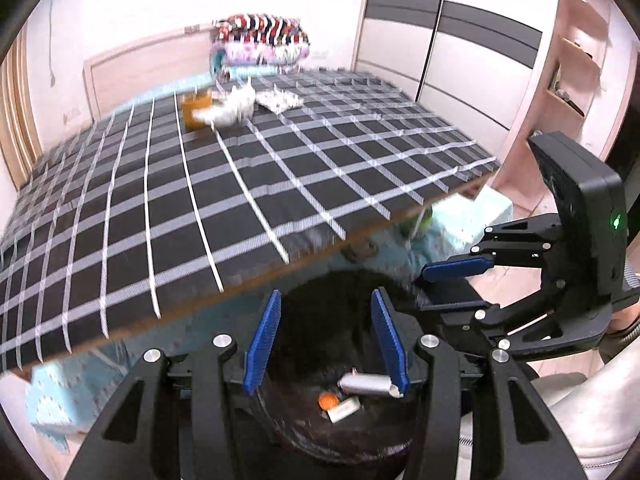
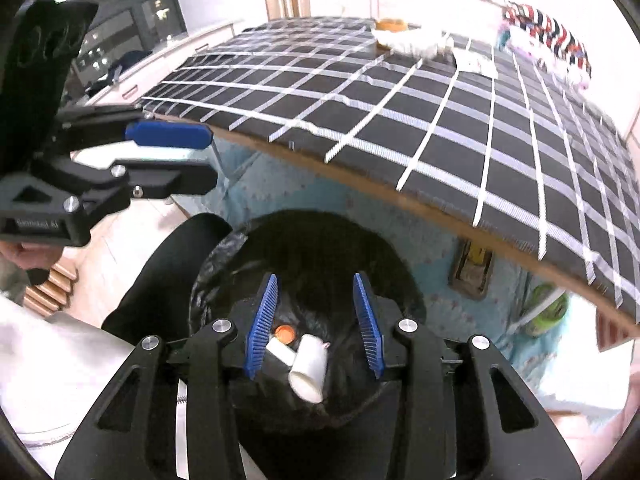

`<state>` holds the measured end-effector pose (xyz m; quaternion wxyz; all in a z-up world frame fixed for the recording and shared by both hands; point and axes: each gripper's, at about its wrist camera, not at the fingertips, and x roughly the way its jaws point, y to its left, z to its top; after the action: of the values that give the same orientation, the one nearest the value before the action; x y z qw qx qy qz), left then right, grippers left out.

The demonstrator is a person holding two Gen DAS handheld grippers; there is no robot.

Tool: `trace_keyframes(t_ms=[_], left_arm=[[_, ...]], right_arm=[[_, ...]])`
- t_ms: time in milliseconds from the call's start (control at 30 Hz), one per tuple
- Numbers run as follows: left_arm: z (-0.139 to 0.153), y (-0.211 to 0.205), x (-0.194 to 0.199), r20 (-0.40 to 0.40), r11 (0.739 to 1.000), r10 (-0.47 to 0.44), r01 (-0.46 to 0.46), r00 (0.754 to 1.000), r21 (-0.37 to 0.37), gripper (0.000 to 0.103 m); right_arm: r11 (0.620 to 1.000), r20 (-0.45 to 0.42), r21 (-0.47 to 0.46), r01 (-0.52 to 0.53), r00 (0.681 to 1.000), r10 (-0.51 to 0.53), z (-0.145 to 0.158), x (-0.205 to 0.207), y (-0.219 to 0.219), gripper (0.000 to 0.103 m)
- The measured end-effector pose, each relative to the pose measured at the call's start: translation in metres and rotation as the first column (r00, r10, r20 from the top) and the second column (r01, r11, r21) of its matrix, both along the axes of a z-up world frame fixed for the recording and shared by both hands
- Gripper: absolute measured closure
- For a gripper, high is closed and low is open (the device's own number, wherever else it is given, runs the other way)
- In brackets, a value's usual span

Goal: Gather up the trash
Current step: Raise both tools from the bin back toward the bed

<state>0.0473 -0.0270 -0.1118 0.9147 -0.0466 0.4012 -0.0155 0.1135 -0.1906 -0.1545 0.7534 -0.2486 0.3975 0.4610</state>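
My left gripper (image 1: 326,340) hangs open over a black-lined trash bin (image 1: 288,432) by the bed's edge, nothing between its blue pads. Inside the bin lie a white paper cup (image 1: 366,384), an orange cap (image 1: 327,401) and a small white box (image 1: 343,410). My right gripper (image 2: 316,326) is open above the same bin (image 2: 216,264), and the cup (image 2: 310,368) lies well below its fingers. Each gripper shows in the other's view, the right gripper (image 1: 436,286) and the left gripper (image 2: 200,158). Crumpled white paper (image 1: 230,110) and an orange container (image 1: 196,110) sit far up the bed.
The bed has a black-and-white plaid cover (image 1: 240,200) over a light blue sheet (image 2: 320,200). Folded blankets (image 1: 262,40) are stacked at the headboard. A wardrobe (image 1: 460,40) and shelves (image 1: 572,72) stand at the right. A green object (image 2: 548,312) sits by the bed's side. A person's light trousers (image 2: 48,360) are close.
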Motion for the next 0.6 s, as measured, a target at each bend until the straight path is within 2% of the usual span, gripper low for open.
trace_keyframes(t_ms=[200, 600], left_arm=[[0.024, 0.005, 0.017, 0.04, 0.999, -0.011, 0.009, 0.999, 0.04, 0.057], [0.048, 0.035, 0.068, 0.082, 0.997, 0.008, -0.014, 0.997, 0.073, 0.057]], right_arm=[[0.999, 0.067, 0.034, -0.025, 0.998, 0.022, 0.03, 0.008, 0.006, 0.062], [0.997, 0.134, 0.08, -0.006, 0.991, -0.005, 0.057, 0.05, 0.024, 0.052]])
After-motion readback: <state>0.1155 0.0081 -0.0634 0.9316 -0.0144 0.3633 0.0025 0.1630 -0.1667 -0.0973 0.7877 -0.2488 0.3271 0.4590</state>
